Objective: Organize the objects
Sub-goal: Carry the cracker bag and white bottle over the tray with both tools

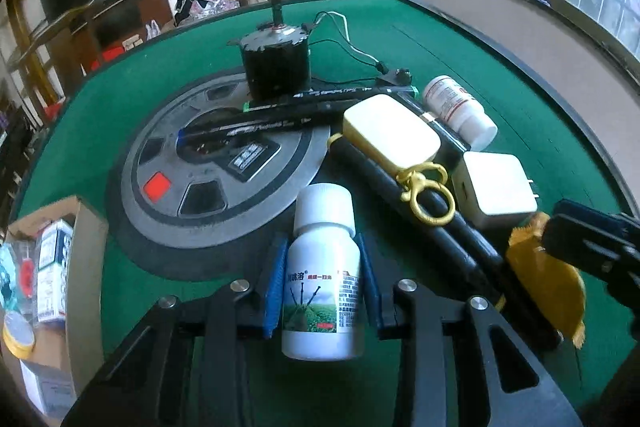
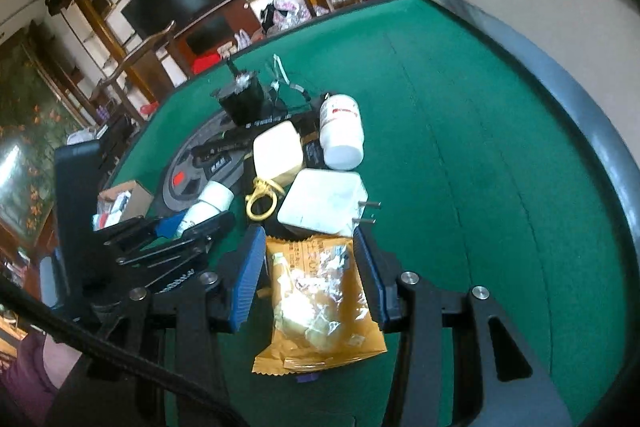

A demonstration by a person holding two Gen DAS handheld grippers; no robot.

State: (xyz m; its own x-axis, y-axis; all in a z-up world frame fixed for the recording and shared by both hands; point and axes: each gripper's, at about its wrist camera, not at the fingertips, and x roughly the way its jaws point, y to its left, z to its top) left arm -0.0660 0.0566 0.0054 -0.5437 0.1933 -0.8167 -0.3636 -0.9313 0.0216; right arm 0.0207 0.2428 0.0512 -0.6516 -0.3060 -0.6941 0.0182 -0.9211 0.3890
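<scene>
A white bottle with a green field label lies on the green felt table. My left gripper is shut on it, a blue pad pressing each side. An orange snack packet lies between the blue pads of my right gripper, which is shut on it. The right wrist view also shows the left gripper holding its bottle. At the right edge of the left wrist view the right gripper's fingers sit on the packet.
Just beyond the grippers lie a white charger, a cream case with a gold clasp, a red-labelled white bottle, black pens and a black motor. A grey round disc sits mid-table. A cardboard box of items stands left.
</scene>
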